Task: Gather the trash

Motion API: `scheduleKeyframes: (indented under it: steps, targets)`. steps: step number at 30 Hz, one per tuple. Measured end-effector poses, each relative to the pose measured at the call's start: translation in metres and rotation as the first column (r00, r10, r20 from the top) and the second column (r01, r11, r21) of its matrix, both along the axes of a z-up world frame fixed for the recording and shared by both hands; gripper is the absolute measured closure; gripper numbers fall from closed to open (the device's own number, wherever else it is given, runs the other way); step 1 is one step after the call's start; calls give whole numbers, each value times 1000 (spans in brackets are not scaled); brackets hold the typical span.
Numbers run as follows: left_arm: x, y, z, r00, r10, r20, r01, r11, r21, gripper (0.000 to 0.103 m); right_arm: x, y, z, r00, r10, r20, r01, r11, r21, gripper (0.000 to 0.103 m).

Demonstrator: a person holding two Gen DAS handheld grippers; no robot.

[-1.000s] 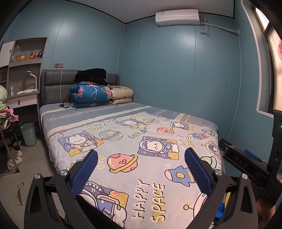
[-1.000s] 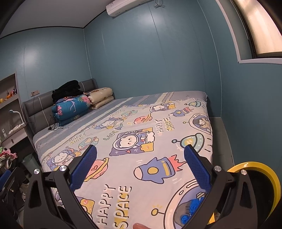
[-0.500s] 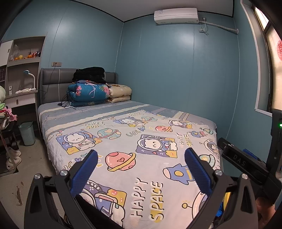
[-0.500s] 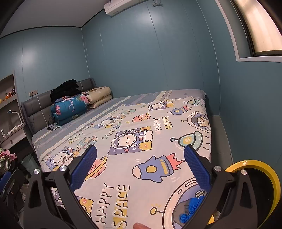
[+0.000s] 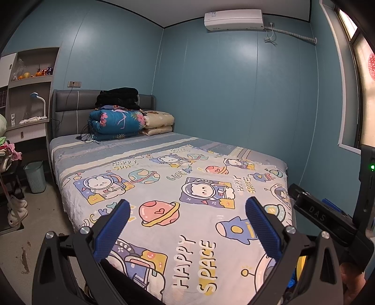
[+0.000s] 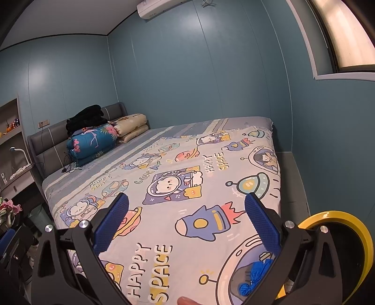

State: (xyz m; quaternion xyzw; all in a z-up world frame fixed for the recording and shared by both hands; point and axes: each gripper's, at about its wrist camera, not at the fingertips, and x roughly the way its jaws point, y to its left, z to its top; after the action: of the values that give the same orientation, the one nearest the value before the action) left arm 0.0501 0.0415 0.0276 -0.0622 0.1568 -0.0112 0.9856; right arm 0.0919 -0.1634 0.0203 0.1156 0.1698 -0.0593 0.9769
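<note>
Blue walls close round the bed [image 5: 178,187] in front of us, its cartoon space sheet [image 6: 187,187] spread flat from the near edge up to the grey headboard [image 5: 70,101]. Against that headboard we see a rolled teal floral quilt [image 5: 117,124], a beige folded one [image 5: 159,122] just beside it, and a black bundle [image 5: 117,96] resting on top. High on the far wall hangs an air conditioner [image 5: 233,18]. On the floor beside the bed, below the shelf unit [image 5: 28,93], stands a pale green waste bin [image 5: 35,176]. Our left gripper [image 5: 187,230] hovers over the foot of the bed with its blue-padded jaws spread wide and nothing between them; from its camera the other handheld tool shows at the right edge. Our right gripper [image 6: 186,226] is likewise wide open and holds nothing, poised above the sheet. The one piece of trash we can make out is a crumpled blue scrap [image 6: 255,274] lying on the sheet at the near right corner of the bed, just under the right gripper's right finger and partly hidden by it; what it is made of we cannot tell. A yellow-rimmed round object [image 6: 346,234] sits just beyond that corner, off the mattress. A fingertip [image 6: 187,300] shows at the bottom edge of the right view.
</note>
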Motion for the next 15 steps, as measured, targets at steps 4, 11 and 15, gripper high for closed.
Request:
scheduleKeyframes:
  steps: [4, 11, 15]
  targets:
    - [0, 1, -1, 1000, -5, -3, 5, 1000, 0, 8, 0, 0, -1, 1000, -2, -4, 2, 1000, 2, 8]
    - [1, 1, -2, 1000, -12, -10, 12, 1000, -4, 8, 1, -1, -1, 1000, -5, -8, 5, 1000, 2, 8]
    - [2, 2, -3, 1000, -16, -13, 16, 1000, -4, 8, 1, 0, -2, 1000, -5, -11, 5, 1000, 4, 8]
